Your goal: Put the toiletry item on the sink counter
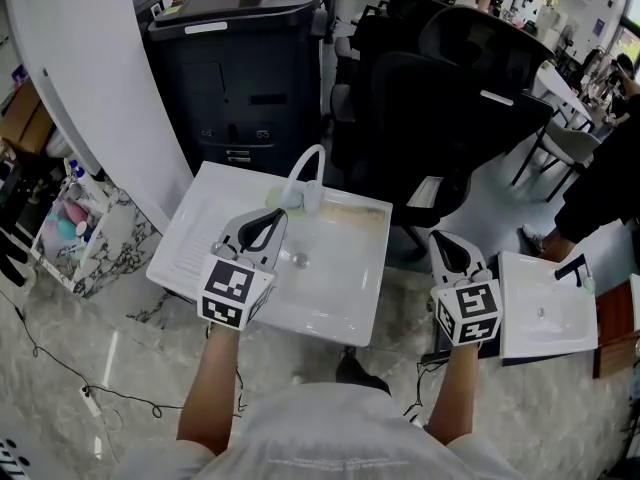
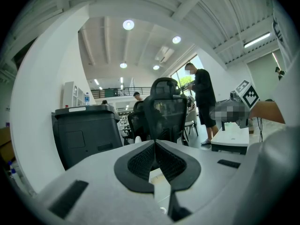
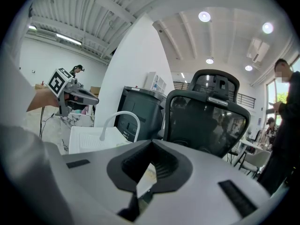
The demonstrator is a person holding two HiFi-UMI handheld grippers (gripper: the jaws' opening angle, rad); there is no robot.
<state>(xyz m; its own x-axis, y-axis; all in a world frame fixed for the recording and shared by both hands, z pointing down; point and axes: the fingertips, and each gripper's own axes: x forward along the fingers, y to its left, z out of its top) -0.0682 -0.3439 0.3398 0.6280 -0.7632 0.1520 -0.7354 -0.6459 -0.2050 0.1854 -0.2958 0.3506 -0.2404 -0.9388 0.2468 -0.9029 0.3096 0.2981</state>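
Well, the small greenish toiletry item (image 1: pixel 270 198) seems to sit on the sink's (image 1: pixel 200 223) back rim beside the faucet (image 1: pixel 305 168). The left gripper (image 1: pixel 272 216) hangs over the basin with its jaws together, empty. The right gripper (image 1: pixel 443 238), likewise closed and empty, is off the sink's right edge. A black bin (image 1: pixel 235 68) and chairs (image 1: pixel 430 98) crowd behind the sink.

White sink counter (image 1: pixel 190 240), curved faucet (image 1: pixel 309 161) on it

The sink (image 1: pixel 340 318) and faucet (image 1: pixel 308 158) are gleaming white; marker cubes (image 1: pixel 235 293) (black squares on white) are contrasting with grey-veined marble floor (image 1: pixel 130 358); the bin (image 1: pixel 235 68) is looking dark grey.
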